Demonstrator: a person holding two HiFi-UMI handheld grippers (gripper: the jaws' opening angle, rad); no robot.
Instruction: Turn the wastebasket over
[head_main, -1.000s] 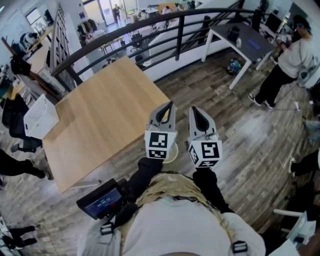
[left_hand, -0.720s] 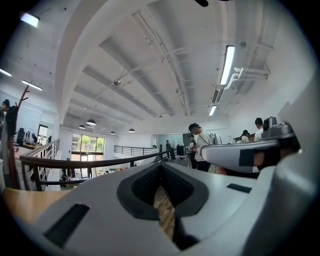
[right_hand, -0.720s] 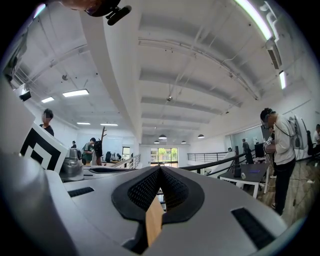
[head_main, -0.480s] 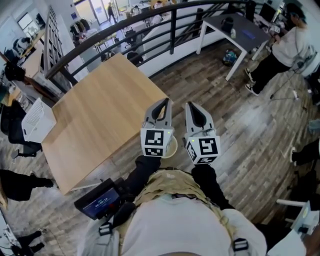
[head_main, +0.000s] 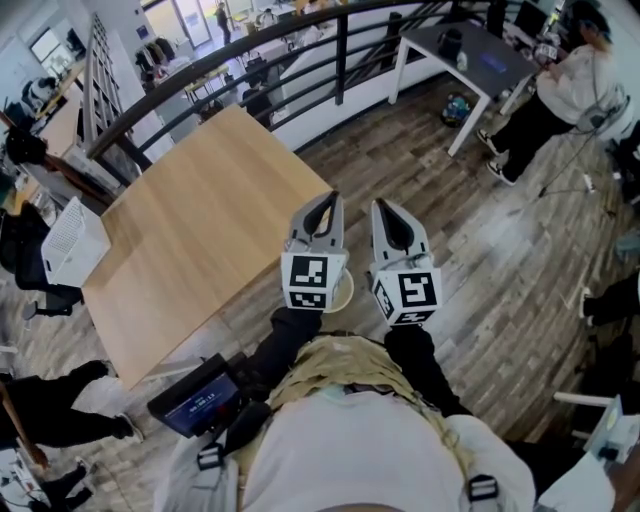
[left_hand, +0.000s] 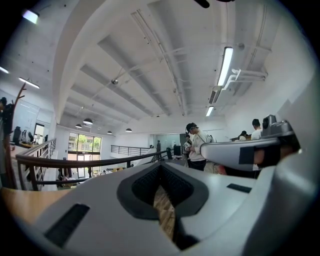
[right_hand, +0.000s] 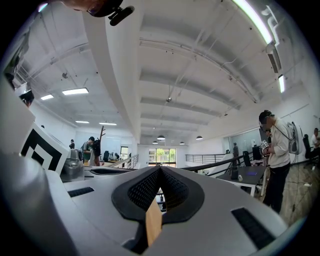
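A white perforated wastebasket (head_main: 68, 241) sits at the far left edge of the wooden table (head_main: 200, 235), well away from both grippers. In the head view my left gripper (head_main: 322, 201) and right gripper (head_main: 386, 208) are held side by side, level, just off the table's near corner. In the left gripper view the left gripper (left_hand: 160, 166) has its jaws together and empty. The right gripper (right_hand: 160, 169) looks the same in its own view, tips touching with nothing between them. The wastebasket appears in neither gripper view.
A round beige object (head_main: 342, 293) lies on the plank floor under the left gripper. A black railing (head_main: 250, 55) runs behind the table. A dark desk (head_main: 470, 50) and a standing person (head_main: 560, 95) are at the upper right. More people stand at the left edge.
The head view has drifted slightly, so the table sits a little higher and further left. Both grippers keep the same pose. People at the left edge have shifted.
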